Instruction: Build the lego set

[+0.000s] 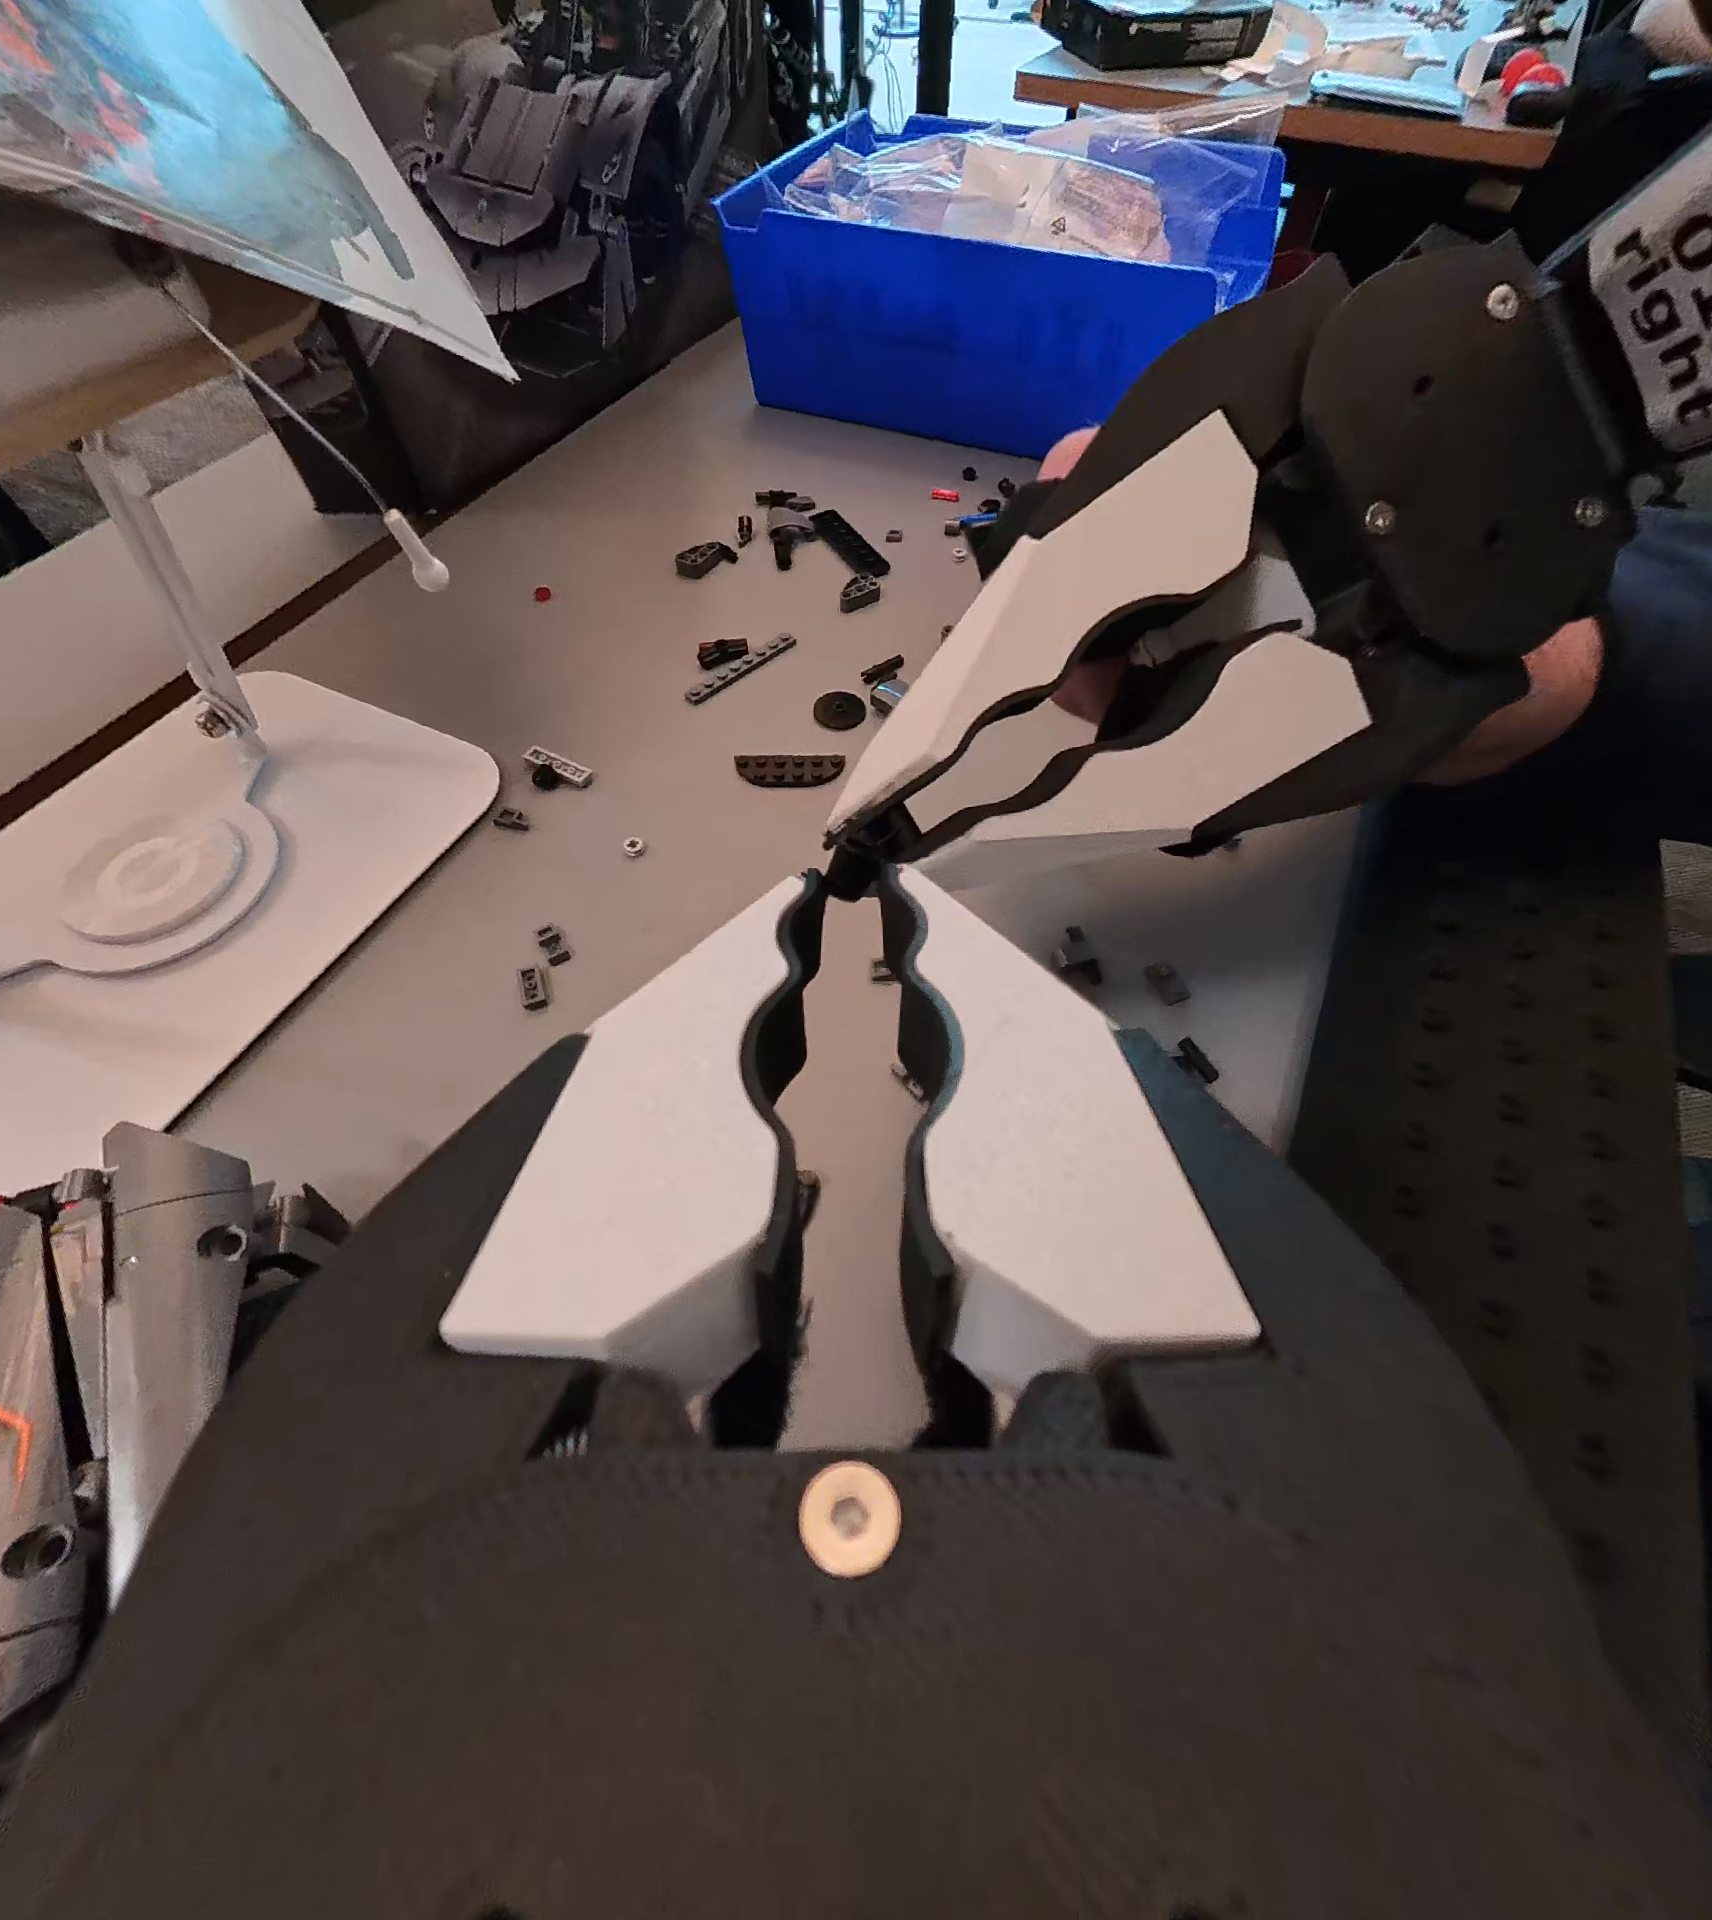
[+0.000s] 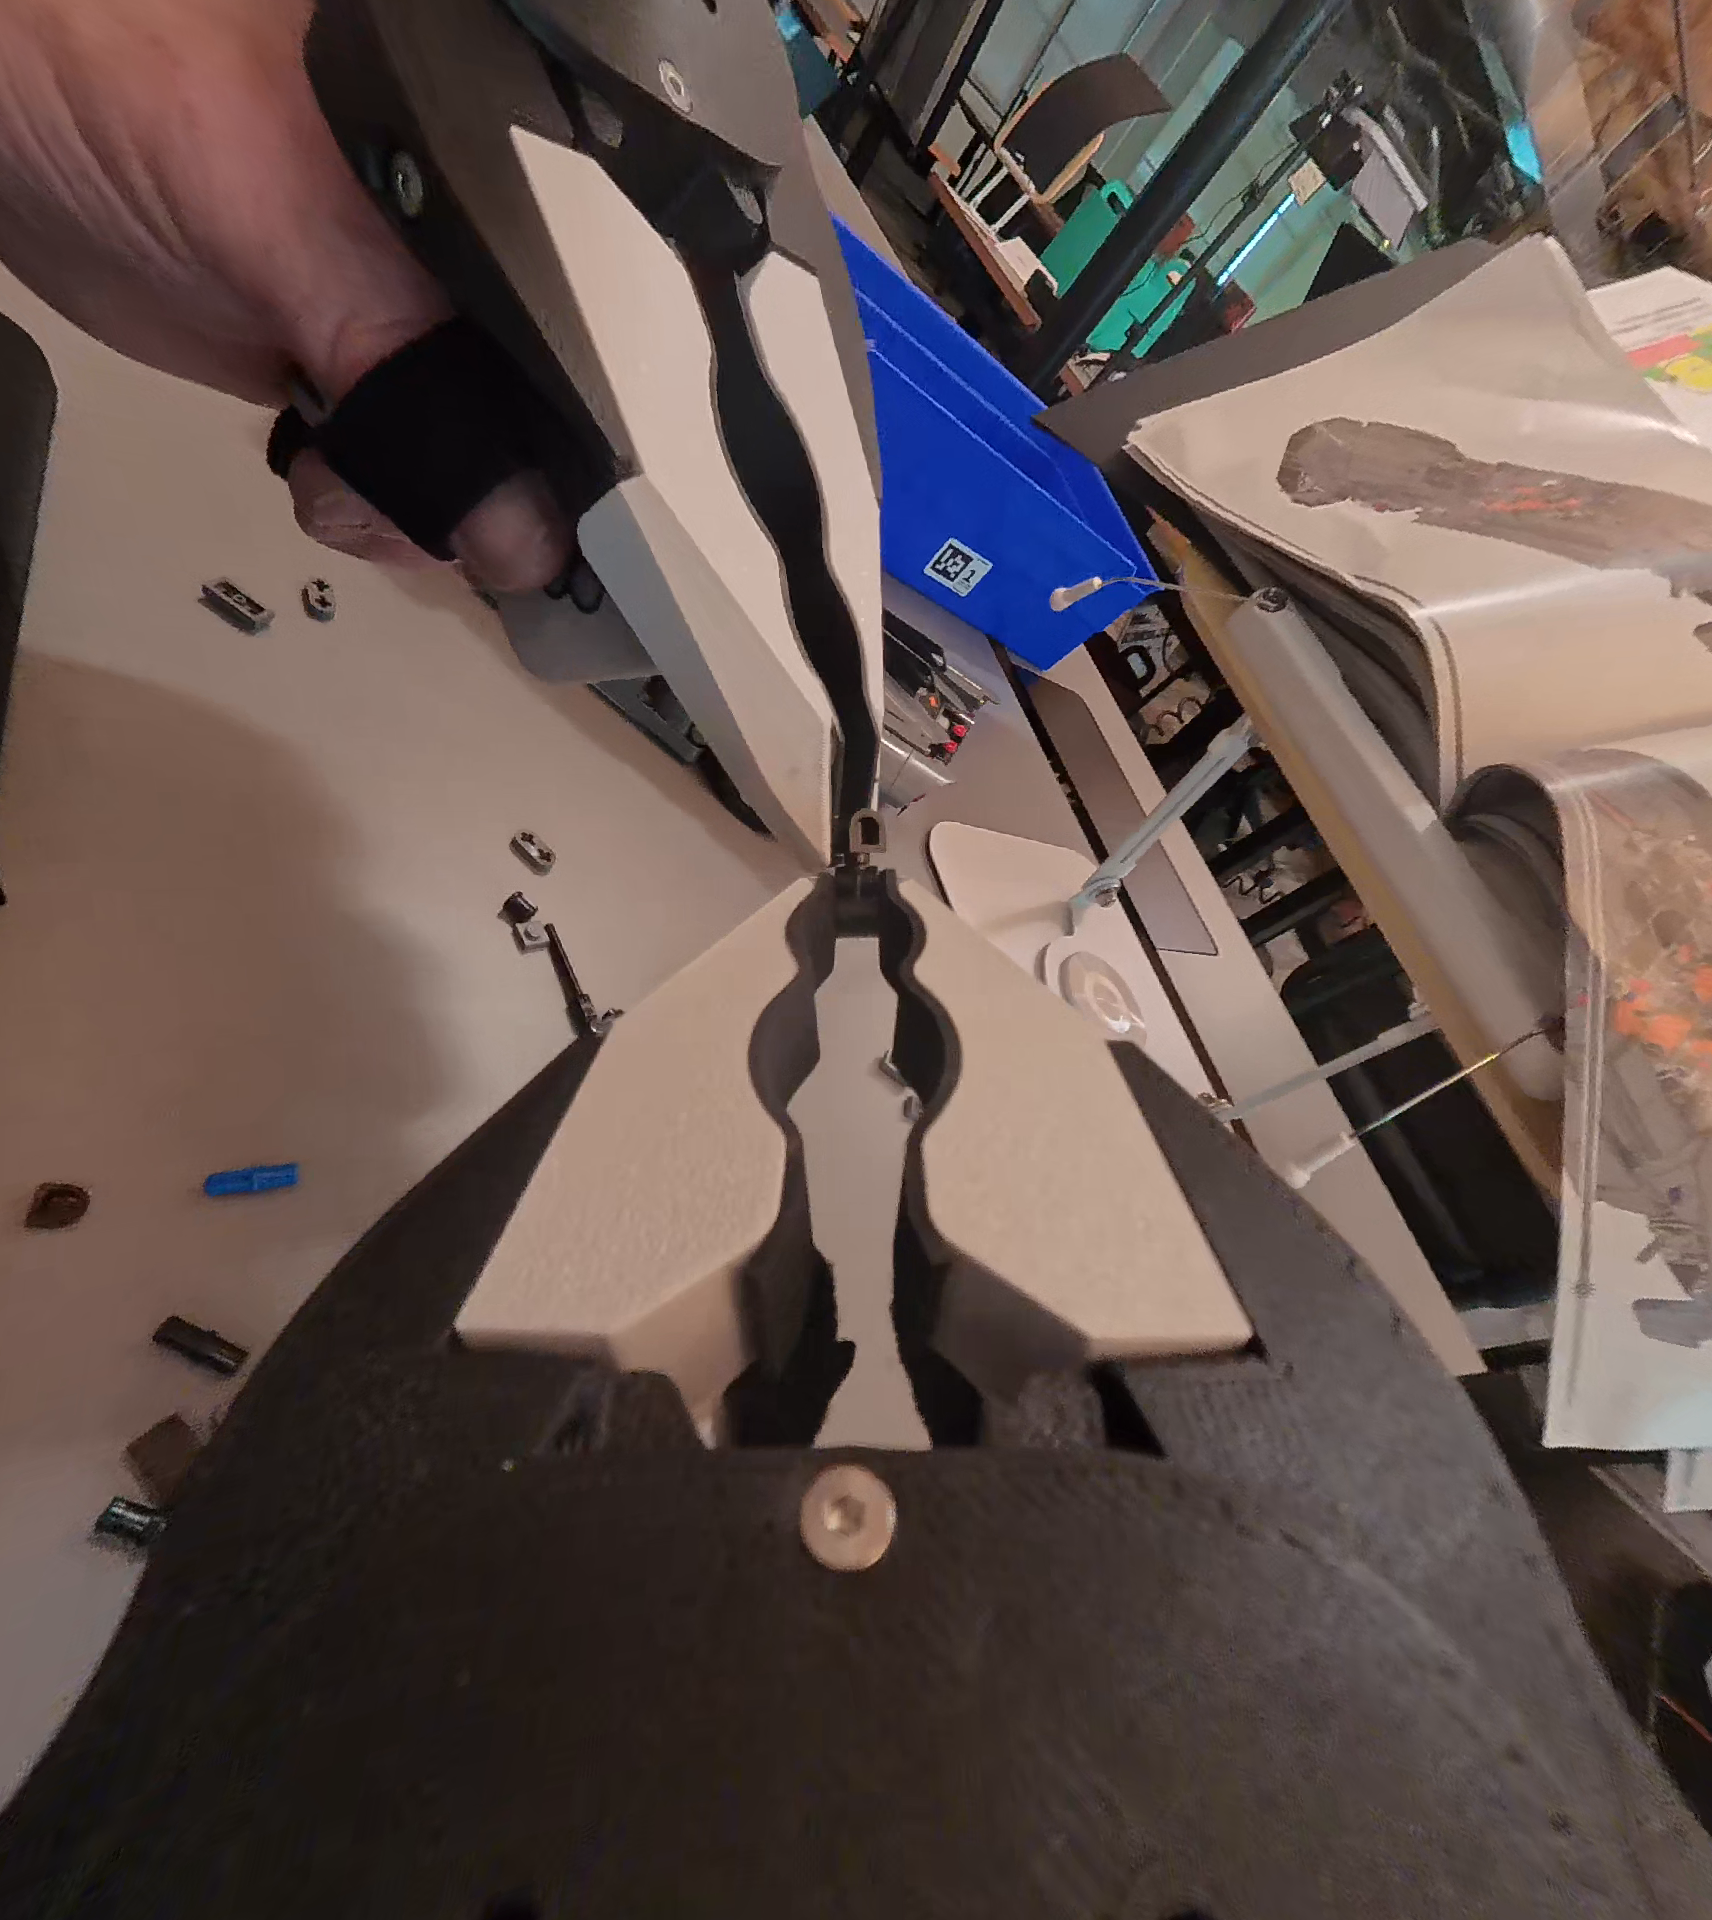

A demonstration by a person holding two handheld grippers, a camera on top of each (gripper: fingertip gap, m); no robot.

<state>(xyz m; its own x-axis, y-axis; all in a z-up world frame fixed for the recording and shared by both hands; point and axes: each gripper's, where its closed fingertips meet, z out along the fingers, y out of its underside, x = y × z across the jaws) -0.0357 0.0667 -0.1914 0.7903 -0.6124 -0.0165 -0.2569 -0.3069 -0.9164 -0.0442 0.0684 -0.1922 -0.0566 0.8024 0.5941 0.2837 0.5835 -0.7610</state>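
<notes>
My left gripper [image 1: 847,896] and my right gripper [image 1: 871,826] meet tip to tip above the grey table [image 1: 519,644]. Each is shut on a small dark lego piece. In the left wrist view the left gripper's black piece [image 1: 845,876] touches the right gripper's piece [image 1: 883,831]. In the right wrist view my right gripper [image 2: 857,902] pinches a black piece [image 2: 857,920]. The left gripper [image 2: 857,805] comes in from the upper left with a small grey piece with a hole [image 2: 867,831], which is pressed against the black one. Whether the pieces are joined is hidden.
Several loose dark lego pieces [image 1: 790,582] lie scattered on the table, with a blue pin [image 2: 249,1181] among them. A blue bin of bags [image 1: 977,312] stands at the back. An instruction booklet [image 1: 187,135] rests on a white stand [image 1: 156,883]. A part-built grey model [image 1: 21,1403] lies at lower left. Only a small space, under 4 cm, lies between the two pairs of fingers.
</notes>
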